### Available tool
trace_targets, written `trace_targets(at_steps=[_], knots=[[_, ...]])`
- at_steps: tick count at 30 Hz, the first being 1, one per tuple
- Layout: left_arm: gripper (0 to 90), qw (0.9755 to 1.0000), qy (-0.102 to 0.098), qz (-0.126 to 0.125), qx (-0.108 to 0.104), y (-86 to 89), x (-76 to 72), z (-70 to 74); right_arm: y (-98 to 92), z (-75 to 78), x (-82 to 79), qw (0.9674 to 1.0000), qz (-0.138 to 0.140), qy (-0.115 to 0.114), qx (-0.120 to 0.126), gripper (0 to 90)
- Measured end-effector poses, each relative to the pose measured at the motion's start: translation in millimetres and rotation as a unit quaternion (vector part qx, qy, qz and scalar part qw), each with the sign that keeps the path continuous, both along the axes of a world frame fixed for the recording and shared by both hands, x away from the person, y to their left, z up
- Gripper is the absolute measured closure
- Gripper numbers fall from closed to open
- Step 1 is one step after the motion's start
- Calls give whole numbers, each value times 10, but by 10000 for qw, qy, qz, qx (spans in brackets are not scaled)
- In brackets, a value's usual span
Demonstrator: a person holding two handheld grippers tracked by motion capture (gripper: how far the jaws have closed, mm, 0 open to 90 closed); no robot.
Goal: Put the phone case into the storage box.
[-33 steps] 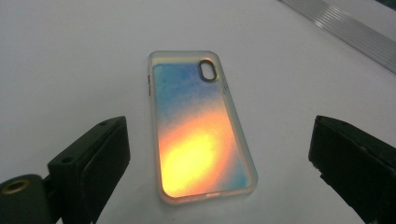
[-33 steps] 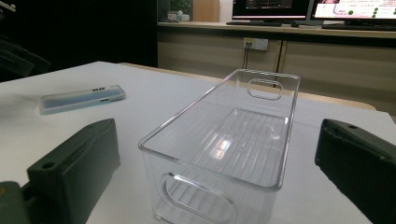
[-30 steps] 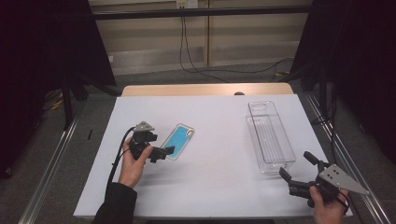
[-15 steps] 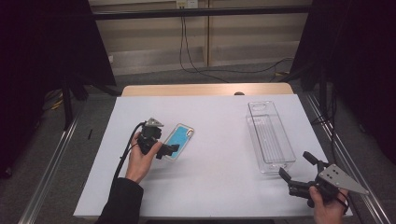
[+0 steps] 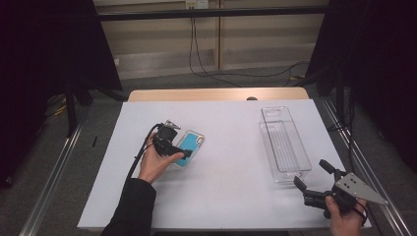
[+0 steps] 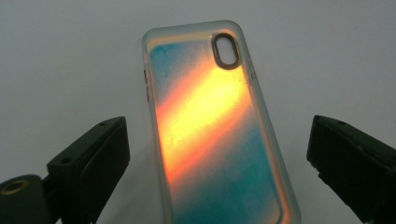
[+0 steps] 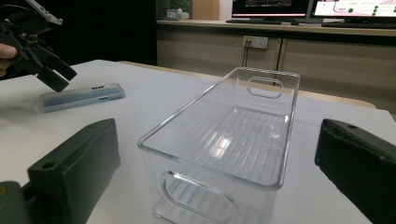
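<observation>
A person works at a white table (image 5: pixel 221 196), holding a claw in each hand. The left claw (image 5: pixel 183 154) hovers just above a phone case (image 5: pixel 189 148), its jaws spread wide and empty. In the left gripper view the phone case (image 6: pixel 219 135) lies flat between and ahead of the two jaws, one long edge toward each, camera cutout at the far end. The case has a frosted rim and a back that shimmers teal and orange.

The right claw (image 5: pixel 314 184) is also wide open and holds nothing. It rests well apart from the case, with a clear plastic bin (image 5: pixel 285 145) directly ahead of its jaws; the bin (image 7: pixel 224 140) is empty.

The case looks light, thin and somewhat flexible, with a smooth, likely slippery back. Lying flat, it offers little height to pinch. The best hold is probably across its two long rim edges near the middle, closing gently so it neither bows nor squirts out.
</observation>
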State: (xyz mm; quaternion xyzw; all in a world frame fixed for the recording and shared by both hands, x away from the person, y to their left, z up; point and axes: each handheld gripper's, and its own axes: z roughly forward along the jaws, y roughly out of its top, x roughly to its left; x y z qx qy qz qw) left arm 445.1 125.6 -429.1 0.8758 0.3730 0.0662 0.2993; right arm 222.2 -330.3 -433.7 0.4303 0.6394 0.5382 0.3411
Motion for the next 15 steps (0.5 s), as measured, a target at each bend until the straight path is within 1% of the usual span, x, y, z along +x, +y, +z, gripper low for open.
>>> trace_targets(at_steps=[2,3,4,5,7,9,11,12,13,15], knots=[[77,10000,17,13,47,-8,34,-1,4,2,-3,10000,14,2,6,0],[77,9999,96,49,56,-15,57,-6,4,1,-2,10000,22,0,-7,0],[77,9998,118,42,133,-30,70,-13,5,0,-2,10000,29,5,-9,0],[74,9997,196,-22,159,-61,85,-26,5,0,-3,10000,31,3,-7,0],[76,9994,155,-47,292,-95,100,-40,6,-1,0,10000,38,12,4,0],[75,9994,159,-37,296,-114,118,-61,3,-1,-2,10000,39,9,-8,0],[74,9993,218,-12,312,-130,126,-85,5,-2,-2,10000,35,7,-5,0],[74,9992,194,-36,340,-132,135,-97,5,-1,-2,10000,43,14,-12,0],[73,9991,233,-35,342,-136,140,-103,6,-2,-2,10000,27,9,-15,0],[68,9991,228,-51,363,-151,141,-110,4,-3,0,10000,34,13,0,0]])
